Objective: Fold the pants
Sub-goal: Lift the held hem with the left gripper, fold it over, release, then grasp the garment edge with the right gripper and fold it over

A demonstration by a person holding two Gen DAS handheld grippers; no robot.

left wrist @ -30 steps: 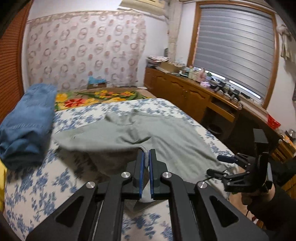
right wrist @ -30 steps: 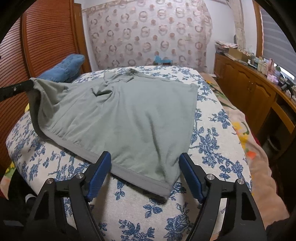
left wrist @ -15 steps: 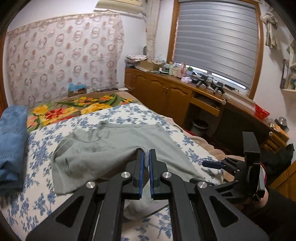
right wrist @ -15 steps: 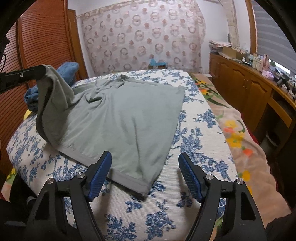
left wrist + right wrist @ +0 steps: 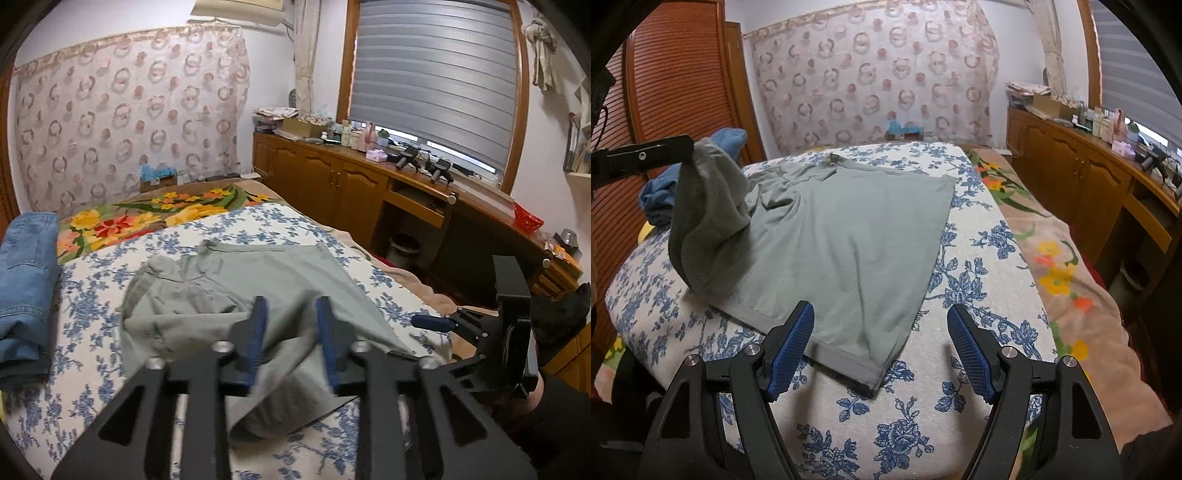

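Pants (image 5: 849,236) hem lies between released right hand-held gripper (image 5: 881,349); left (image 5: 291,332) parted.

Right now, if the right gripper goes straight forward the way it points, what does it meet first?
Most likely the near hemmed corner of the grey-green pants, which lies between the open fingers of the right gripper on the bed. Depth is uncertain.
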